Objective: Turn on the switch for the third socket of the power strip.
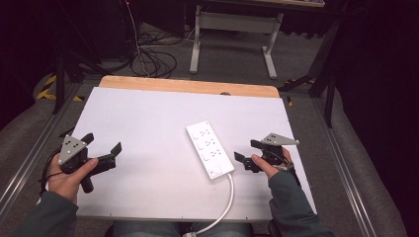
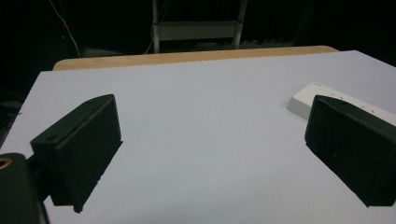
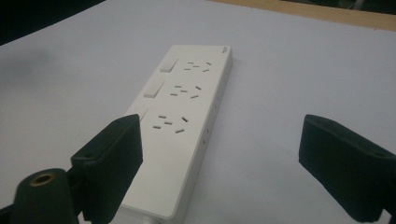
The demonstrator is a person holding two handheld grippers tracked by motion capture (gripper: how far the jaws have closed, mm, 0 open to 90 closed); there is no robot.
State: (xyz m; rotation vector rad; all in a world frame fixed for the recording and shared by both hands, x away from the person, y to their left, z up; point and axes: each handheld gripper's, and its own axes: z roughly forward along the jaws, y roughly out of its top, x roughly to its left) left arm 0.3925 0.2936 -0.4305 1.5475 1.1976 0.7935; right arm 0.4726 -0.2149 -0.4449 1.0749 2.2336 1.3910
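Our right gripper (image 1: 246, 152), jaws wide and empty, sat just beside the power strip (image 1: 209, 148), whose long axis ran away from us; our left gripper (image 1: 102, 146), equally agape, was well apart.

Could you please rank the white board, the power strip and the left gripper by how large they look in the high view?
1. white board
2. power strip and left gripper: these two look much alike in size, so I would not rank them.
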